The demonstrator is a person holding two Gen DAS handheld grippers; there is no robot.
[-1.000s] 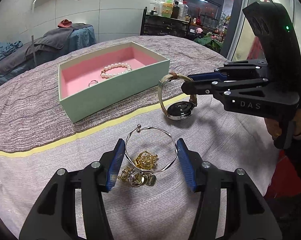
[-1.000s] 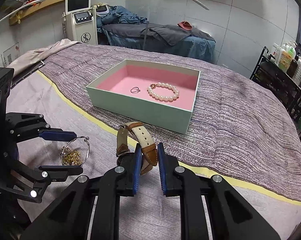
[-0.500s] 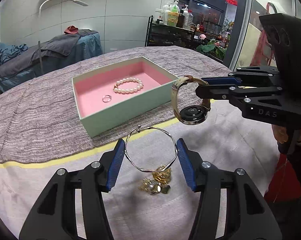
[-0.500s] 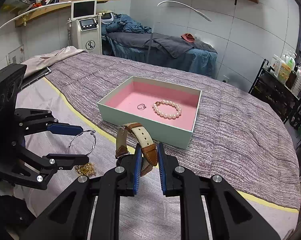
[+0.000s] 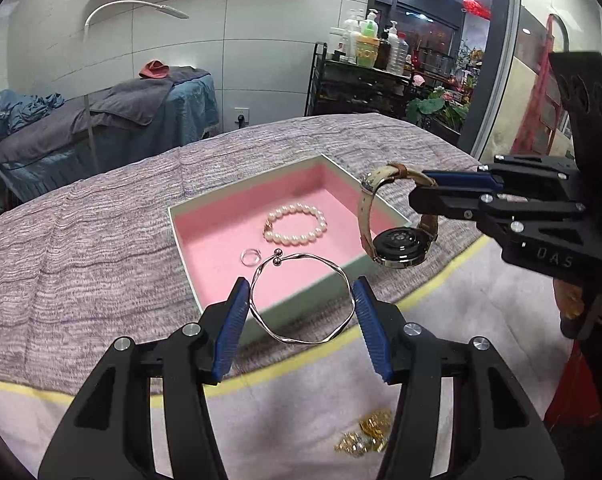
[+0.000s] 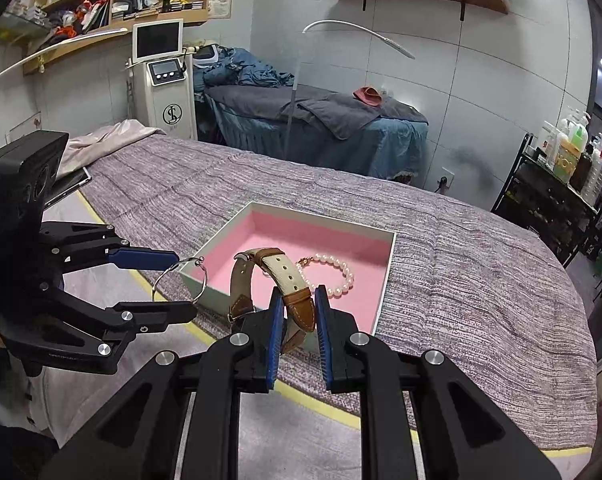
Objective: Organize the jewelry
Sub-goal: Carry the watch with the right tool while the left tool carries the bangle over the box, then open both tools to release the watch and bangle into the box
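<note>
Two gold trinkets [image 5: 367, 436] lie beside box [image 5: 301, 304].

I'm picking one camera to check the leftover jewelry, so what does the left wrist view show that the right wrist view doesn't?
Only the left wrist view shows the gold jewelry pile left on the bedcover, the small ring in the box, and the watch's case back.

Only the right wrist view shows the strap pinched in the right gripper.

Both show the pink-lined box, pearl bracelet, watch, and silver bangle in the left gripper.
</note>
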